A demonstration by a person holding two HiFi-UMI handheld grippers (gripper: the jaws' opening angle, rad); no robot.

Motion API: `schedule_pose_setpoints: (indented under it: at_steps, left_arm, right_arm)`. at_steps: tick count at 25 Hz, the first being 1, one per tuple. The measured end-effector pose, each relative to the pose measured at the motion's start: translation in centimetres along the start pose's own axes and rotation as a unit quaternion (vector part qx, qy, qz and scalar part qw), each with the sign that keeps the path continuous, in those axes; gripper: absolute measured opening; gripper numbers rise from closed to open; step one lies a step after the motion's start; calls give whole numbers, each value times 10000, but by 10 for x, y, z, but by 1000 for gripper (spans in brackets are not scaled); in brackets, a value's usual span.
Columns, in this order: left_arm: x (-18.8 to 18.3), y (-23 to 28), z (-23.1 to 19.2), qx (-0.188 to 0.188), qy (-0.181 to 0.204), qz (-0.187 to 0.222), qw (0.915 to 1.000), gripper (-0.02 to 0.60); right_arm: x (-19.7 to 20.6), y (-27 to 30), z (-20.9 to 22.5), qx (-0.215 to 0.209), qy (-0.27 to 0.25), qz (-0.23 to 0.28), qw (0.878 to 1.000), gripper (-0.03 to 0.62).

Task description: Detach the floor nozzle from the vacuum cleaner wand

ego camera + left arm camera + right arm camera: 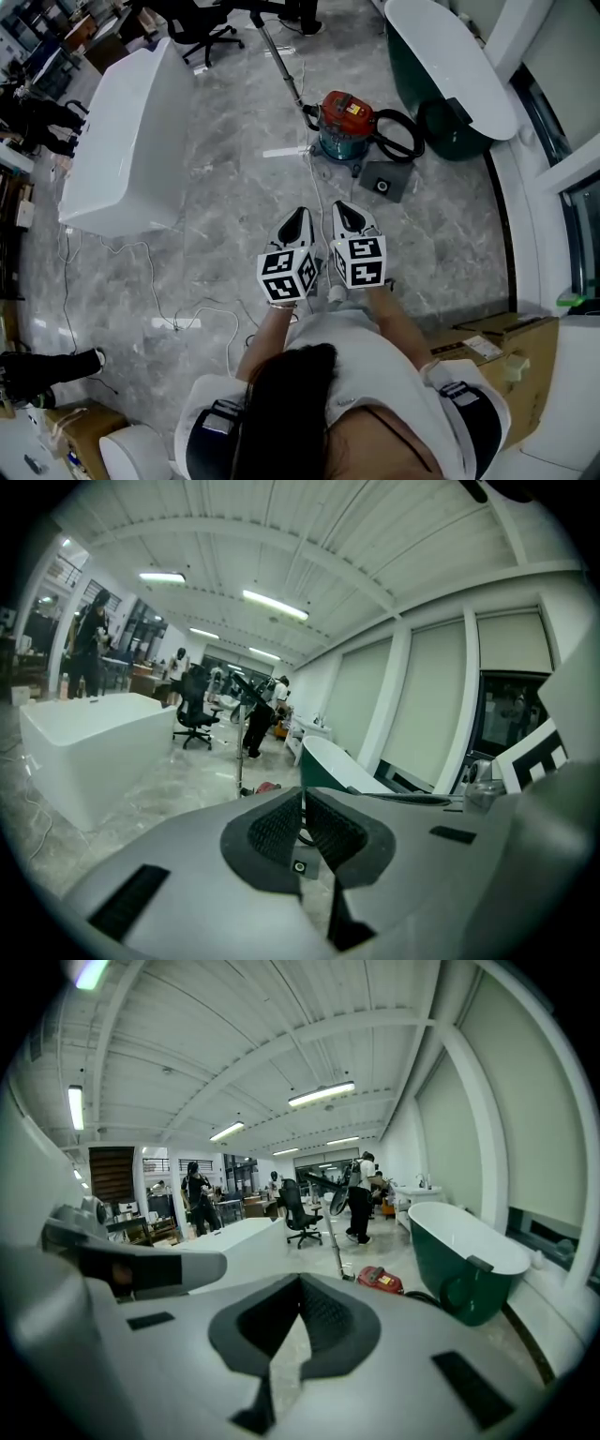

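One cardboard box (499,349), head view only, vacuum cleaner (345,120) everywhere

We look down on a grey marble floor (234,141) — on it stand a white tub (122,141), a green tub (450,56), a red vacuum (345,117) with its hose (417,141) — plus loose cables (131,247) and a box (497,342).

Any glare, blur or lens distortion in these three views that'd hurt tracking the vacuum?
Head view: even light, no harsh glare, vacuum cleaner sharp. Left gripper view: heavy fisheye, black corners, ceiling strip light blown out. Right gripper view: same bowing, right claw soft up close, background fairly crisp.
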State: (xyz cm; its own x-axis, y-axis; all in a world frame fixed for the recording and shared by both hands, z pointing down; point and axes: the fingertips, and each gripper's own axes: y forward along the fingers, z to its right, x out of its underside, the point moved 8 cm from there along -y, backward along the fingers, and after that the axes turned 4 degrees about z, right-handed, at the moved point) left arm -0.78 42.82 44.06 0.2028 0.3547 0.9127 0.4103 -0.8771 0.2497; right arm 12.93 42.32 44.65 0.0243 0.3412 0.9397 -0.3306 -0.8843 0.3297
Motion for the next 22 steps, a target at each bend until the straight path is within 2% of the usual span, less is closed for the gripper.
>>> schedule_pose_setpoints:
  at_steps: [4, 11, 16, 22]
  left_arm:
    - [7, 19, 17, 44, 111, -134, 9998, 15]
    - [7, 49, 36, 52, 138, -143, 9998, 15]
    - [7, 54, 47, 65, 199, -148, 9997, 15]
    - [10, 50, 39, -110, 133, -178, 9997, 15]
  right_arm:
    - [9, 0, 22, 33, 93, -121, 9999, 15]
    - [4, 5, 52, 77, 62, -14, 9999, 15]
    - [8, -1, 67, 192, 203, -90, 9996, 15]
    - [17, -2, 67, 196, 276, -189, 9992, 15]
